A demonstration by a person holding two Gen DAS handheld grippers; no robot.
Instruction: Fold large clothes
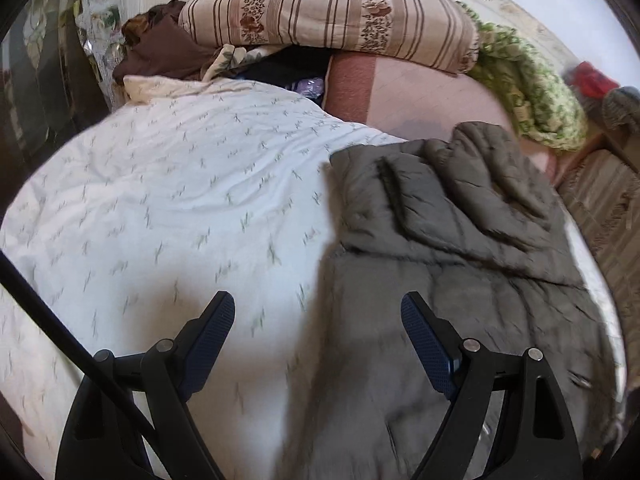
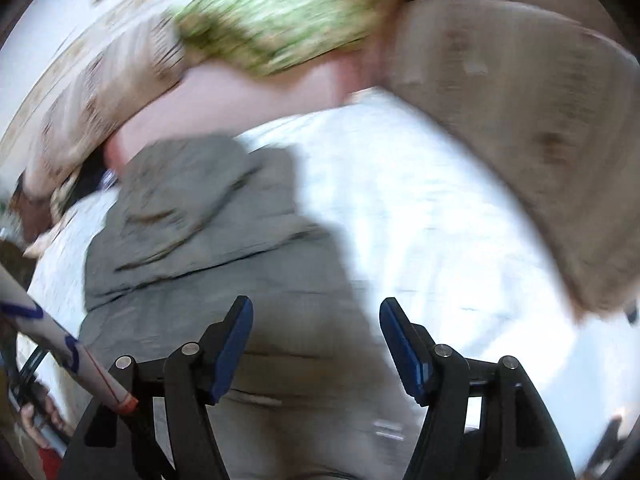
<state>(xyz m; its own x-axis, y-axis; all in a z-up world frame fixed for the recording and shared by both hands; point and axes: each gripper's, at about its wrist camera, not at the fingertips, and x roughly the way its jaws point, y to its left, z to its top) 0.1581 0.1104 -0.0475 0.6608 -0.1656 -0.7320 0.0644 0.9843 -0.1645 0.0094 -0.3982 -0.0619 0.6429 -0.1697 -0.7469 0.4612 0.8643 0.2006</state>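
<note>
A grey quilted jacket (image 1: 452,248) lies spread on a white bedcover with small green sprigs (image 1: 172,200), its padded upper part bunched towards the far side. My left gripper (image 1: 318,316) hovers above the jacket's left edge, its jaws wide apart with nothing between them. In the blurred right wrist view the same jacket (image 2: 208,248) lies to the left and below, on the white cover (image 2: 420,216). My right gripper (image 2: 316,320) hangs over the jacket's right edge with open jaws that hold nothing.
A striped floral pillow (image 1: 332,12) and a brown garment (image 1: 160,52) lie at the head of the bed. A green patterned blanket (image 1: 528,88) lies at the right, seen too in the right wrist view (image 2: 276,20). A hand (image 2: 36,412) and a white pole (image 2: 60,344) show at lower left.
</note>
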